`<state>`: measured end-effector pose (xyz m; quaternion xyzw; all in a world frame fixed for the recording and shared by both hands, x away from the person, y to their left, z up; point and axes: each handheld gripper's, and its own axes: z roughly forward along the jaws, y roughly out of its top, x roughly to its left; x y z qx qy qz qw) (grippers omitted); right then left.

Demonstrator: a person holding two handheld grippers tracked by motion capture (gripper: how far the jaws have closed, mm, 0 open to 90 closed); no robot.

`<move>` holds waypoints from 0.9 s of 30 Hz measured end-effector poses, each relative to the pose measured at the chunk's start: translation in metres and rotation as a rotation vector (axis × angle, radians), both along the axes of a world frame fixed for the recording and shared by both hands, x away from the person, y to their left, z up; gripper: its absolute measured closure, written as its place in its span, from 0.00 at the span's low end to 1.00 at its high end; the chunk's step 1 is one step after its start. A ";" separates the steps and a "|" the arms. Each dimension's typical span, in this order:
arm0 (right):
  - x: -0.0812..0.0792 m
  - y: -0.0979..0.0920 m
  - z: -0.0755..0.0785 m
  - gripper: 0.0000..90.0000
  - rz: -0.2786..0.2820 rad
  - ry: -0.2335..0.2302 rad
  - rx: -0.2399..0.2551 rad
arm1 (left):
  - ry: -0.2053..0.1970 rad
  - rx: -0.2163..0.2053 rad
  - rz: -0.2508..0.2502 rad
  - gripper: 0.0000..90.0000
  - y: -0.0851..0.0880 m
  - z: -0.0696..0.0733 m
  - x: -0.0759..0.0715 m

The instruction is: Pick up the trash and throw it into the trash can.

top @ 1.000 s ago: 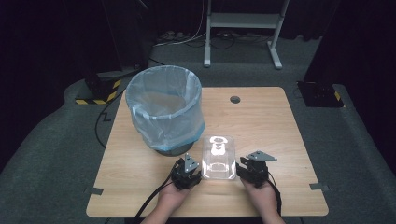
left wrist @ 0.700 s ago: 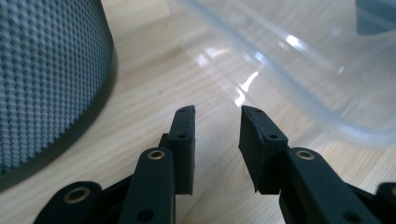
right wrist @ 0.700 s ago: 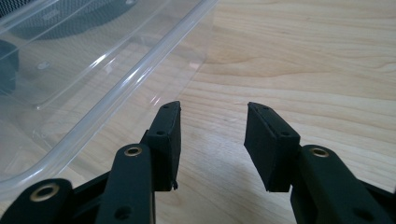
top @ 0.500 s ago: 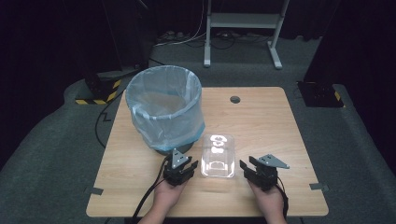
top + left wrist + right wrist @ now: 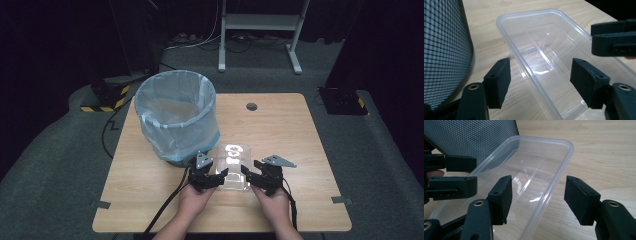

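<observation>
A clear plastic container (image 5: 234, 161) lies open side up on the wooden table (image 5: 290, 130), just in front of the bin. My left gripper (image 5: 220, 176) is at its near left edge. In the left gripper view its jaws (image 5: 540, 75) have just been opening and stand wide astride the container's (image 5: 549, 47) left rim, pads off it. My right gripper (image 5: 248, 175) is at the near right edge. Its jaws (image 5: 537, 192) have also just been opening and straddle the right rim of the container (image 5: 534, 167) without touching it.
A mesh waste bin (image 5: 175, 115) lined with a pale blue bag stands at the table's left, close behind the container; its mesh wall (image 5: 444, 50) is right beside my left jaw. A round cable hole (image 5: 251, 106) sits at the far edge. A metal stand (image 5: 260, 30) is beyond the table.
Both hands drew slightly outward from the container's near end, then came back in to it. Both pairs of jaws stand wider than before. The container has stayed in place.
</observation>
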<state>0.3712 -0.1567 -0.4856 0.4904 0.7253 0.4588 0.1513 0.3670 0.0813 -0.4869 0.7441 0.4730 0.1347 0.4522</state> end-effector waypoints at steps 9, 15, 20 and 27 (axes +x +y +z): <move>0.006 0.004 -0.007 0.41 0.032 0.059 0.032 | 0.014 -0.016 -0.014 0.41 -0.003 -0.001 0.004; 0.009 0.002 -0.010 0.42 0.062 0.095 0.083 | 0.047 -0.036 -0.024 0.40 -0.002 -0.003 0.006; 0.005 0.000 -0.006 0.51 0.046 0.108 0.084 | 0.028 -0.051 -0.029 0.45 -0.002 -0.001 0.001; -0.016 -0.012 0.004 0.64 0.015 -0.005 0.076 | -0.051 -0.064 -0.043 0.64 -0.005 0.006 -0.019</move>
